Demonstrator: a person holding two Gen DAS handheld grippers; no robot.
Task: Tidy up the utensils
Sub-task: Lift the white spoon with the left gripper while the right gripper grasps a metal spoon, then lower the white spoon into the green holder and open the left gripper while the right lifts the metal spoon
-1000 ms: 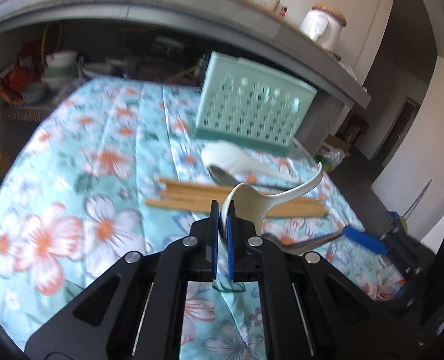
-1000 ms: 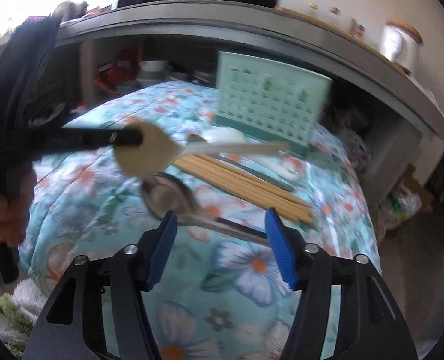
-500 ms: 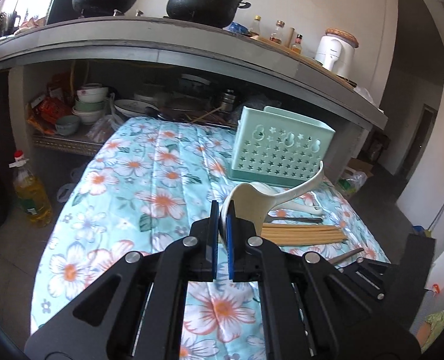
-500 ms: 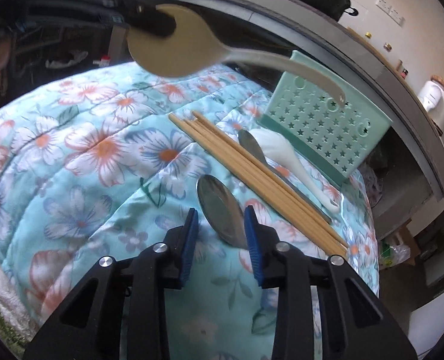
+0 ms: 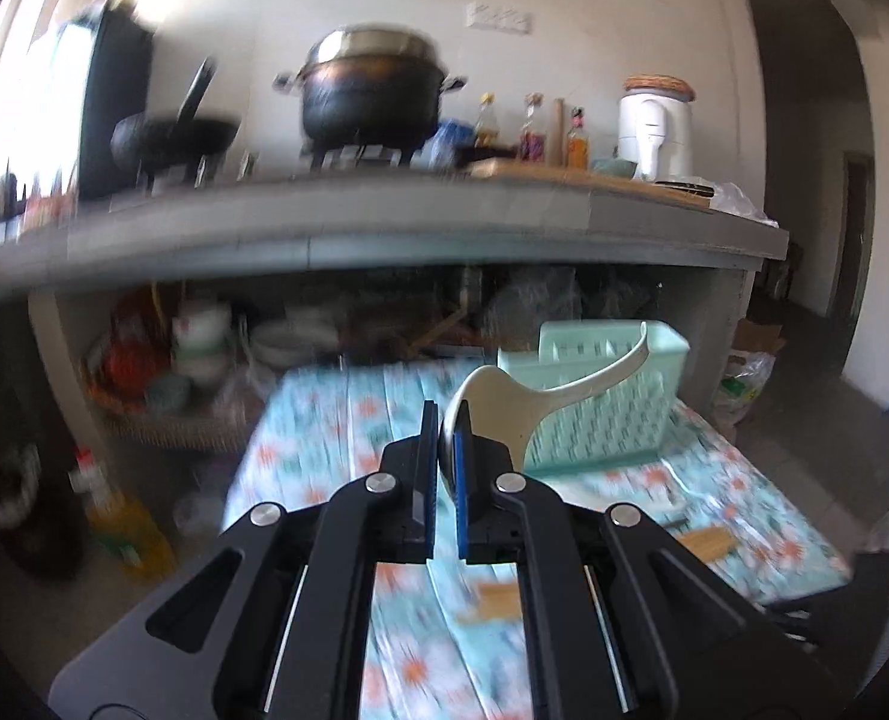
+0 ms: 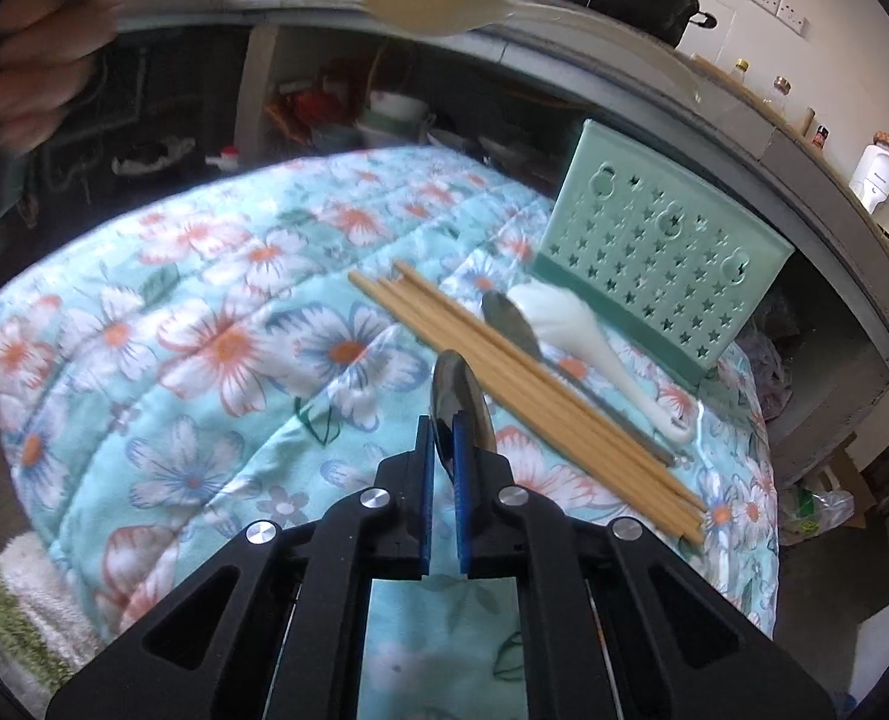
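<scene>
Clearly, the left claw (image 5: 441, 441) grips the cream ladle (image 5: 504, 402) by its bowl, handle angled toward the green basket (image 5: 612, 420) for dropping in. Meanwhile the right claw (image 6: 442, 450) pinches a steel spoon (image 6: 459, 399) over the quilt (image 6: 204, 348), beside the chopsticks (image 6: 504, 372).

Both grippers, left gripper (image 5: 441, 450) and right gripper (image 6: 442, 456), were matte black plastic with angular cut-out arms, four silver round screws each and blue pads on narrow fingers. Bare-skinned hand (image 6: 30, 78) showed blurred upper left.
</scene>
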